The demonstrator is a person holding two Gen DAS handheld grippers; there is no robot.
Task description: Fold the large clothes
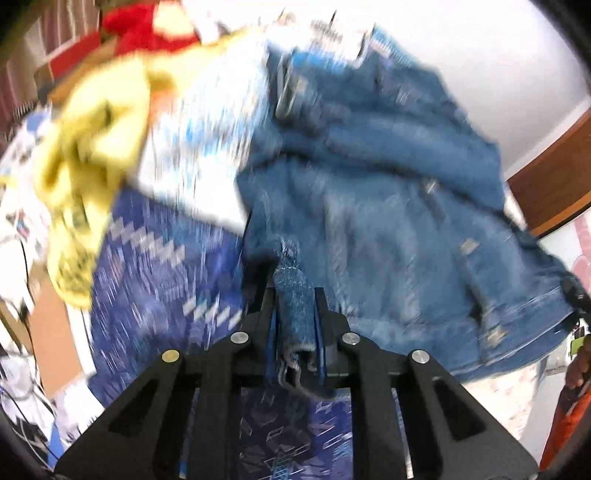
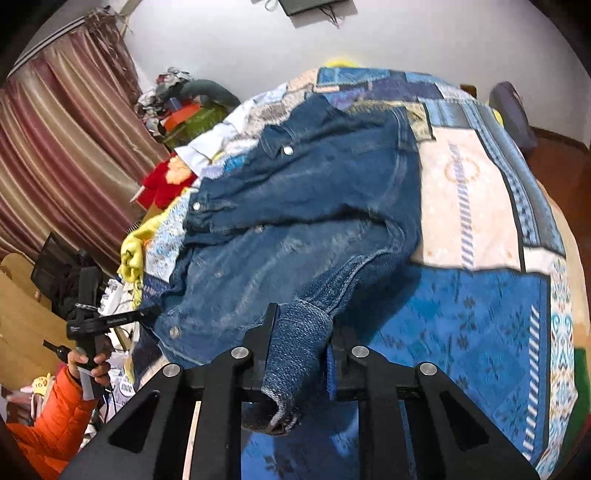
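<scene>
A blue denim jacket (image 2: 303,206) lies spread and rumpled on a bed with a blue patterned cover (image 2: 476,321). My right gripper (image 2: 301,332) is shut on a rolled denim edge of the jacket at its near corner. My left gripper (image 1: 293,295) is shut on another bunched denim edge of the same jacket (image 1: 388,192), which fills the middle and right of the blurred left wrist view. The left gripper also shows in the right wrist view (image 2: 110,321), held by a hand in an orange sleeve at the jacket's left hem.
A yellow garment (image 1: 92,155) and a red one (image 1: 147,33) lie on the bed beside the jacket. Striped curtains (image 2: 55,147) hang at the left. A pile of clothes and boxes (image 2: 177,107) sits at the bed's far left. A dark chair back (image 2: 511,114) stands at the far right.
</scene>
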